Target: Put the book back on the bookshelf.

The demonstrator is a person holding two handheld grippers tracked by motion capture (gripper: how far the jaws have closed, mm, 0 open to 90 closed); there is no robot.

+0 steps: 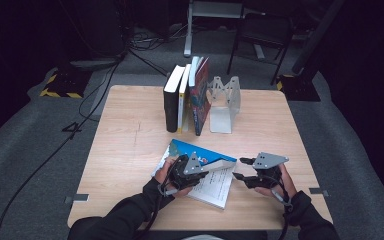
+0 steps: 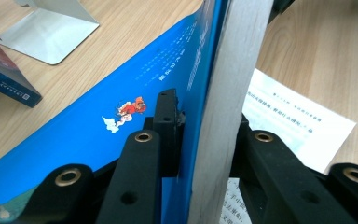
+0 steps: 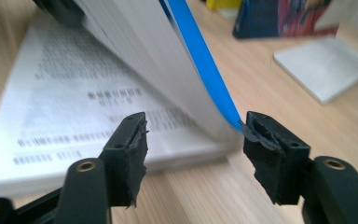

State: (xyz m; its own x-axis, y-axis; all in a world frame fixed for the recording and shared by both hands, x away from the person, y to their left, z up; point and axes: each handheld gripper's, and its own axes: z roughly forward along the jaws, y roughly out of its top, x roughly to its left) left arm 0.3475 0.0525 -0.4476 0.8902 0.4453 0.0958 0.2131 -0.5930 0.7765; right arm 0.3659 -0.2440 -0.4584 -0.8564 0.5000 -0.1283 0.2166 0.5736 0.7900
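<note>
Blue-covered book [image 1: 205,172] lies open at lower centre of counter [image 1: 130,145], w/ front cover plus a wad of pages lifted. Left tongs [image 1: 205,167] clamped tight on that lifted stack; right tongs [image 1: 242,169] part-open just beside page edge, gripping nothing. Judging by the book row [image 1: 187,95] + metal bookend [image 1: 225,102] at upper centre, closing and shelving remain.

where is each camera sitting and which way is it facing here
High view: above the person's side, looking forward and down on the table; both forearms, left gripper, right gripper.
Left gripper view: rides the left gripper, looking along its jaws clamped on the open blue book.
Right gripper view: rides the right gripper, jaws apart at the book's corner.
Shared: the book, the metal bookend.
</note>
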